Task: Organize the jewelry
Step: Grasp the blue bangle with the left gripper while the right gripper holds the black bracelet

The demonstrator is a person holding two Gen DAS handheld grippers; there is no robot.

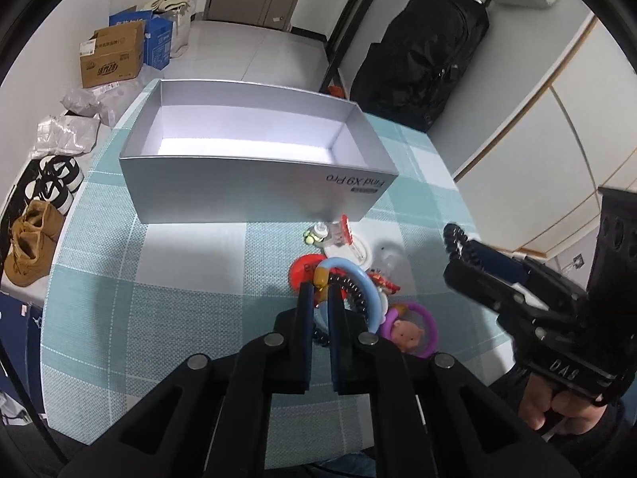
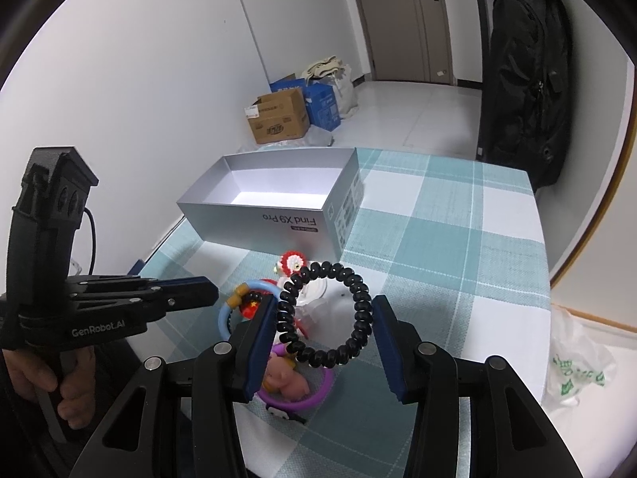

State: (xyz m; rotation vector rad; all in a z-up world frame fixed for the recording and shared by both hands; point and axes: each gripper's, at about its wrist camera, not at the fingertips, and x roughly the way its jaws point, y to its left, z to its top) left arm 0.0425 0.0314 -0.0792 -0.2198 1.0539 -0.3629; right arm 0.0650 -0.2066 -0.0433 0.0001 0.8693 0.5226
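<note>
A left gripper reaches down over a checked teal-and-white tabletop, its jaws nearly closed above a pile of colourful jewelry. Behind the pile sits an open silver box. At right, a right gripper holds a black coiled bracelet above the tabletop.

Black coil bracelet, teal-plaid cloth
</note>
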